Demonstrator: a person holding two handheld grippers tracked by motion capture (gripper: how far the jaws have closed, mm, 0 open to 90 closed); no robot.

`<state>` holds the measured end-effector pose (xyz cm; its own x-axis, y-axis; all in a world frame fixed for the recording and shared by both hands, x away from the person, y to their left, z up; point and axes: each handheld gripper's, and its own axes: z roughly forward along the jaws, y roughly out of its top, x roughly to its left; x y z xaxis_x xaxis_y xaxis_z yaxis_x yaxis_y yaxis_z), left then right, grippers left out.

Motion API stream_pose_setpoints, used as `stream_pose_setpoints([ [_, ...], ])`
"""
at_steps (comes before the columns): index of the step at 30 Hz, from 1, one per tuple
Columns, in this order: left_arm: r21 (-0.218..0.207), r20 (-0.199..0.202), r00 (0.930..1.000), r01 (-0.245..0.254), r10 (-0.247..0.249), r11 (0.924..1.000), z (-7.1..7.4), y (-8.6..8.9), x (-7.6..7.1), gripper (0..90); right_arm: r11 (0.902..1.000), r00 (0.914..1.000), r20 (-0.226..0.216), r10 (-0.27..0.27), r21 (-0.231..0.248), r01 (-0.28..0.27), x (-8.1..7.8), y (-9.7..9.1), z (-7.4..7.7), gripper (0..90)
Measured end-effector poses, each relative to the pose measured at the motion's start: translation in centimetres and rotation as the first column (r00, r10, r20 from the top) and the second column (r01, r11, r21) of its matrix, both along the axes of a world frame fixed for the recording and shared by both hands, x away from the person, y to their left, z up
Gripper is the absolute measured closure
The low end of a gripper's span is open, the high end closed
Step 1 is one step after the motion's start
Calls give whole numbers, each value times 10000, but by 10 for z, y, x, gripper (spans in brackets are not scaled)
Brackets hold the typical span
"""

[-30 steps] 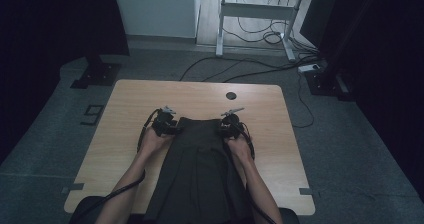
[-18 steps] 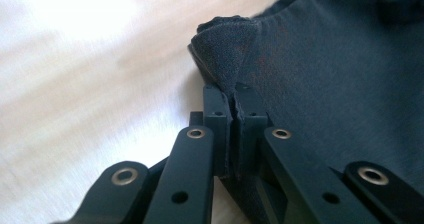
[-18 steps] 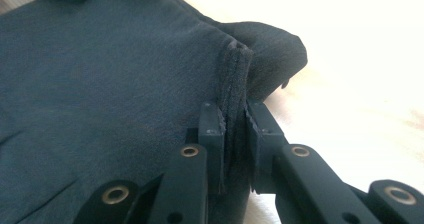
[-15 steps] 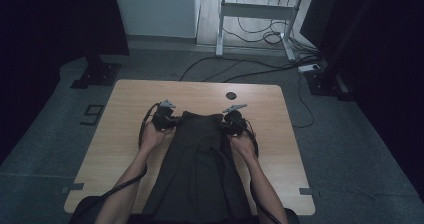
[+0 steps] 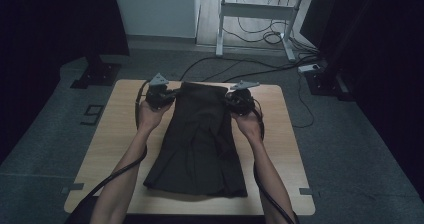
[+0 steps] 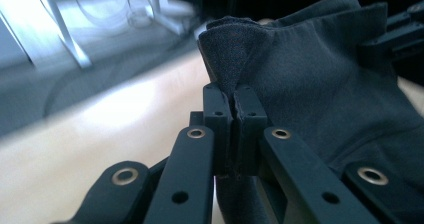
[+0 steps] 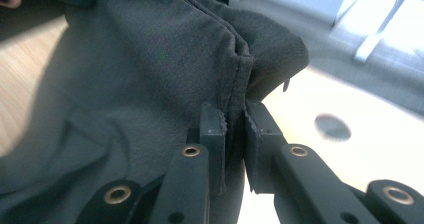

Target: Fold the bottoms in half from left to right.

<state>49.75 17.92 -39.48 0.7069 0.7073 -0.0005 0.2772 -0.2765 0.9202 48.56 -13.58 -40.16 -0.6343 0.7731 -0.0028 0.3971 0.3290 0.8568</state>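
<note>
Skirt (image 5: 200, 144) of dark cloth lies spread along the middle of the wooden table (image 5: 120, 129), its wide hem near the person's edge and its narrow waist end at the far side, raised off the wood between the two grippers. Left gripper (image 5: 167, 98) pinches the waist's left corner: in the left gripper view its black jaws stand pressed together on a fold of the skirt (image 6: 320, 84), which rises above them in a small peak, and they have just been closing on it. Right gripper (image 5: 231, 100) holds the waist's right corner; in the right gripper view its jaws clamp a seamed edge of the skirt (image 7: 165, 64), with the cloth sandwiched between the pads and a rounded flap hanging over to the right. Both forearms come in from the bottom of the high view, one on each side of the skirt, each with a cable trailing back. A grey three-cornered plate tops each gripper. Small dark hole (image 7: 332, 126) marks the tabletop just beyond the right gripper. Behind the table, on the grey floor, stands a white desk frame (image 5: 255, 19) with cables (image 5: 260, 36) looped under it.
</note>
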Motion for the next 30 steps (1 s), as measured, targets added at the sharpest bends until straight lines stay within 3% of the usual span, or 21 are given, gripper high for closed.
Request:
stream_pose_setpoints([
  [1,-13,514,9986,98,-97,10000,10,1,-14,862,9999,9989,460,118,57,-121,-11,-1,17,807],
  [2,-13,514,9986,98,-97,10000,10,1,-14,861,9998,9980,601,190,53,-193,-17,-1,21,809],
  [3,121,799,9964,287,-295,9995,8,4,-28,861,9995,9972,683,291,60,-296,-23,-2,22,813],
  [4,121,799,9964,287,-295,9995,8,4,-28,861,9995,9972,683,291,60,-296,-23,-2,22,813],
  [5,159,819,9956,434,-445,9989,-2,8,-41,860,9987,9965,669,500,79,-507,-36,-4,17,818],
  [8,246,714,9957,582,-598,9980,-15,10,-52,860,9973,9958,562,722,105,-729,-50,-5,6,822],
  [10,740,481,9962,690,-726,9949,-33,12,-65,860,9947,9944,250,1025,-35,-1024,-67,-2,-13,826],
  [15,839,-117,9941,1088,-1082,9905,-53,18,-78,859,9900,9894,-362,1406,178,-1401,-85,0,-39,828],
  [18,1013,-306,9922,1231,-1206,9872,-60,19,-83,858,9886,9873,-561,1488,301,-1473,-89,0,-48,829],
  [19,1165,-529,9903,1342,-1288,9841,-68,19,-87,858,9872,9841,-841,1567,433,-1535,-92,0,-55,829],
  [25,1620,-1122,9821,1681,-1510,9724,-89,17,-97,856,9839,9733,-1456,1773,500,-1717,-102,-2,-75,831],
  [26,1732,-1232,9803,1742,-1542,9694,-93,16,-99,856,9839,9733,-1456,1773,500,-1717,-102,-2,-75,831],
  [27,1935,-1494,9756,1884,-1609,9628,-102,14,-102,855,9832,9681,-1724,1817,467,-1762,-104,-2,-83,832],
  [30,2025,-1723,9706,2020,-1682,9582,-111,13,-104,854,9832,9633,-1970,1824,356,-1789,-105,-2,-92,832],
])
